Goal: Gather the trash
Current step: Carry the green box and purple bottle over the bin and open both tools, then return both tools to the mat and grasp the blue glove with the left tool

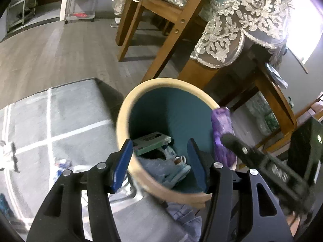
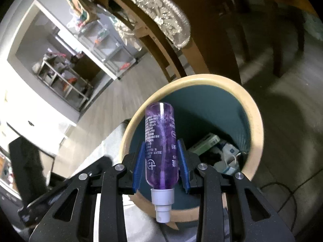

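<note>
A round bin [image 1: 123,121] with a tan rim and teal inside stands on the floor; it also shows in the right wrist view [image 2: 256,129]. Inside lie a green box [image 1: 151,142], a small cup [image 1: 179,160] and crumpled plastic. My left gripper [image 1: 159,159] is open and straddles the bin's near rim, one finger outside and one inside. My right gripper [image 2: 161,159] is shut on a purple spray bottle [image 2: 160,141], nozzle toward the camera, held over the bin's rim. The bottle shows at the bin's right edge in the left wrist view [image 1: 222,133].
A wooden table [image 1: 272,92] with a lace cloth [image 1: 242,20] stands behind the bin, with chair legs [image 1: 161,46] beside it. A grey rug [image 1: 60,121] with white lines lies to the left, with scraps [image 1: 62,167] on it. Metal shelves [image 2: 64,74] stand far off.
</note>
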Demonstrator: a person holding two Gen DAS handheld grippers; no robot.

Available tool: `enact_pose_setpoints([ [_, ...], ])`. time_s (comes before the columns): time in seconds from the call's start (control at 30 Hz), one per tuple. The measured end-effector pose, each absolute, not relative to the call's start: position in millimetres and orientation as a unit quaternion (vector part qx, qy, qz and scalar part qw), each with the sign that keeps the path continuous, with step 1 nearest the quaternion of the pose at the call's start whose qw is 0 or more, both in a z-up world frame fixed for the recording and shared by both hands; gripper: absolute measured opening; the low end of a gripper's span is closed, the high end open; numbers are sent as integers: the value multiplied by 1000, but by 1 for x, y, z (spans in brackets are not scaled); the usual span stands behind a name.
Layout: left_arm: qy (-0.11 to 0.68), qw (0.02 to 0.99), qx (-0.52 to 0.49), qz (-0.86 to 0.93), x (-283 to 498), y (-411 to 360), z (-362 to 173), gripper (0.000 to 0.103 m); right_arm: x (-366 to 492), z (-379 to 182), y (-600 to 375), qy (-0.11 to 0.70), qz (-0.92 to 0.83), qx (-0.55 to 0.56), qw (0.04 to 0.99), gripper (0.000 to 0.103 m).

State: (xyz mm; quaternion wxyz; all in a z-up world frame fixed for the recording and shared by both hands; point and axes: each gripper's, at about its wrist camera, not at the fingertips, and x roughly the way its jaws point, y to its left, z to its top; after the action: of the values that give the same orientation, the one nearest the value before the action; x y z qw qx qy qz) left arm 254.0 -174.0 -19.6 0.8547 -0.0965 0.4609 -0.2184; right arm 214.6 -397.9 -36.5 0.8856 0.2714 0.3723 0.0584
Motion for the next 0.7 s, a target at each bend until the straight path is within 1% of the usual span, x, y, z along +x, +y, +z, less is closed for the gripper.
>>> enact_pose_setpoints([
  [0.23, 454, 861, -91, -212, 233, -148, -13, 57, 231, -55, -391, 408, 35, 248, 878, 35],
  [0.3, 451, 863, -90, -208, 227, -140, -11, 57, 230, -58, -391, 412, 32, 248, 876, 42],
  [0.37, 449, 865, -93, -203, 223, -131, -9, 57, 228, -57, -390, 410, 32, 243, 879, 46],
  [0.53, 438, 875, -94, -182, 208, -108, -2, 61, 221, -51, -384, 404, 43, 230, 884, 47],
  [0.6, 434, 879, -94, -175, 202, -100, 0, 62, 218, -49, -381, 402, 47, 225, 886, 50],
  [0.7, 428, 885, -91, -158, 188, -81, 3, 62, 210, -44, -371, 399, 56, 202, 893, 51],
])
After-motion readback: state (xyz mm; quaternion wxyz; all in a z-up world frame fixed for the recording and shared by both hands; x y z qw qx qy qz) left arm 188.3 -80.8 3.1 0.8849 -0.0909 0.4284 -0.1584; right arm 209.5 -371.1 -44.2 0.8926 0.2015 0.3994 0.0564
